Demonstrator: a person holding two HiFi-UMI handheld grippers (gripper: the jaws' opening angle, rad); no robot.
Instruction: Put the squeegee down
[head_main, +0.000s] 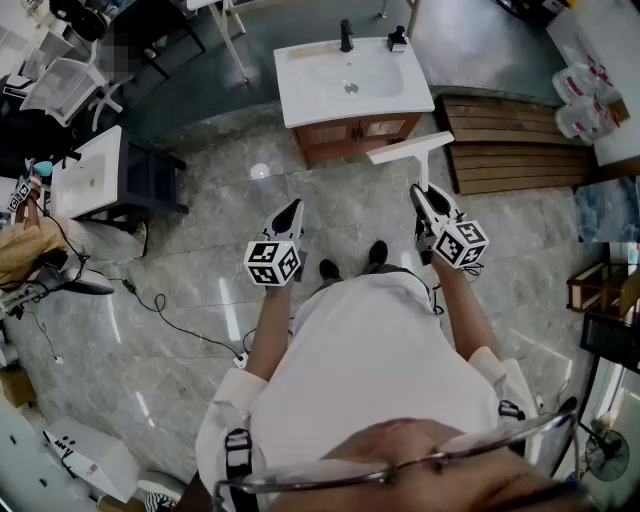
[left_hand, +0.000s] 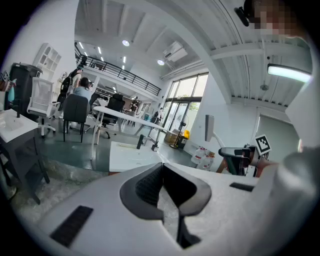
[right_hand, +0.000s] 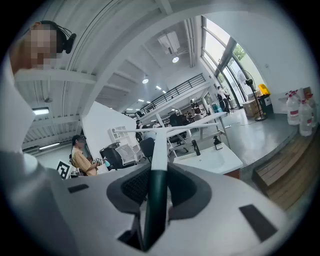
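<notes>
The squeegee (head_main: 410, 148) has a white blade, a white shaft and a dark green handle. My right gripper (head_main: 420, 192) is shut on that handle and holds it out over the floor, with the blade near the front of a white sink cabinet (head_main: 352, 80). In the right gripper view the handle runs up between the jaws of the right gripper (right_hand: 159, 172) to the squeegee's white blade (right_hand: 170, 131). My left gripper (head_main: 293, 208) hangs level with it on the left, shut and empty. In the left gripper view the left gripper (left_hand: 162, 165) has its jaw tips together, and the squeegee (left_hand: 209, 129) shows at the right.
A wooden slatted platform (head_main: 510, 145) lies to the right of the sink cabinet, with plastic bottles (head_main: 580, 100) beyond it. A second sink unit (head_main: 85, 175) stands at the left. Cables (head_main: 170, 320) trail over the marble floor. My shoes (head_main: 350, 262) are just below the grippers.
</notes>
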